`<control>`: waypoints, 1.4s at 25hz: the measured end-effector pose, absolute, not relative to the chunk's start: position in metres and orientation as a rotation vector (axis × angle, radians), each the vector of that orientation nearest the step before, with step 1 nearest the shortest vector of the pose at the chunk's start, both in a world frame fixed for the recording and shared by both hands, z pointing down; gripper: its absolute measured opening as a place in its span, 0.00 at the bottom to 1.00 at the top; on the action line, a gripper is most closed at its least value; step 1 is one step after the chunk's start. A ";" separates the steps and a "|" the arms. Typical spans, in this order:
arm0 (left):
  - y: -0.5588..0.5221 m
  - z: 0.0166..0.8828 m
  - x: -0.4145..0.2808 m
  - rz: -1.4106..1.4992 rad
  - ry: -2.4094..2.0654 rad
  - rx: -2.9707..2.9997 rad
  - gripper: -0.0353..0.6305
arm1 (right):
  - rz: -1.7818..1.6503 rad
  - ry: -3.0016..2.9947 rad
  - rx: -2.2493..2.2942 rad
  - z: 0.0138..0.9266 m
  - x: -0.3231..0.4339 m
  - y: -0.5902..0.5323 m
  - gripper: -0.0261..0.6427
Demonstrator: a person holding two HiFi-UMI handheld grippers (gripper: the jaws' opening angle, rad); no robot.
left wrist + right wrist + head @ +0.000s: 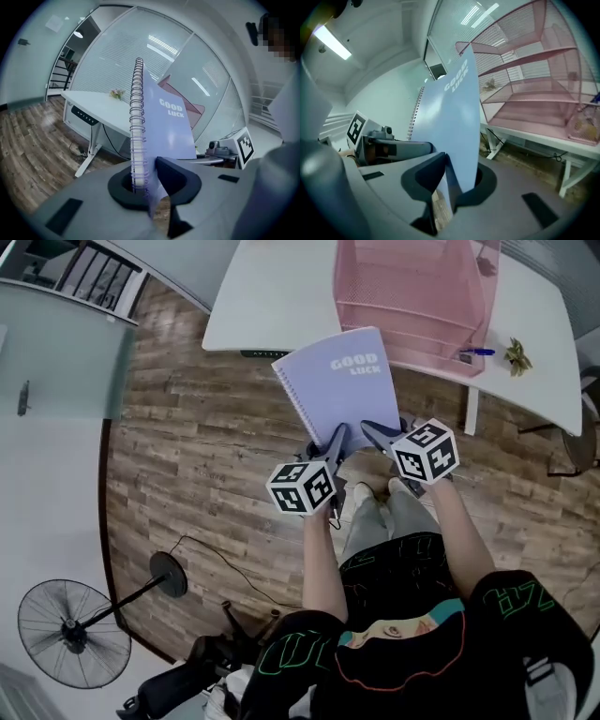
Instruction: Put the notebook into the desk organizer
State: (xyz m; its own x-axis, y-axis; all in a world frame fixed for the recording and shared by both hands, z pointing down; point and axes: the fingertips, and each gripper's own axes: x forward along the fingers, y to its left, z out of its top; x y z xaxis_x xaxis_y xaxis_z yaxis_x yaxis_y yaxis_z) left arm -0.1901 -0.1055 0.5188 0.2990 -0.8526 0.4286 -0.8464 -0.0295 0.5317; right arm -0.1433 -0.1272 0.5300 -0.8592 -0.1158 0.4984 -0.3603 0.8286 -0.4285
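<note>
A lilac spiral notebook (337,385) printed "GOOD LUCK" is held in the air in front of the white desk (272,296). My left gripper (335,442) is shut on its near left corner by the wire spine, and the notebook (161,129) stands on edge between the jaws. My right gripper (371,432) is shut on the near right corner of the notebook (452,122). The pink wire-mesh desk organizer (412,301) stands on the desk beyond the notebook's far edge; the organizer (529,89) shows several open shelves.
A blue pen (476,352) and a small dried plant sprig (516,356) lie on the desk right of the organizer. A black floor fan (75,629) stands at lower left on the wooden floor. Glass walls and a staircase (98,277) lie to the left.
</note>
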 end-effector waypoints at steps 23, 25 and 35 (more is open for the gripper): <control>-0.114 0.616 -0.103 0.122 -1.082 1.778 0.14 | 1.120 -2.326 0.617 0.625 -0.051 -0.112 0.14; -0.119 0.615 -0.100 0.127 -1.071 1.784 0.14 | 1.140 -2.329 0.625 0.625 -0.048 -0.116 0.14; -0.141 0.611 -0.099 0.143 -1.049 1.800 0.14 | 1.178 -2.337 0.644 0.620 -0.047 -0.137 0.14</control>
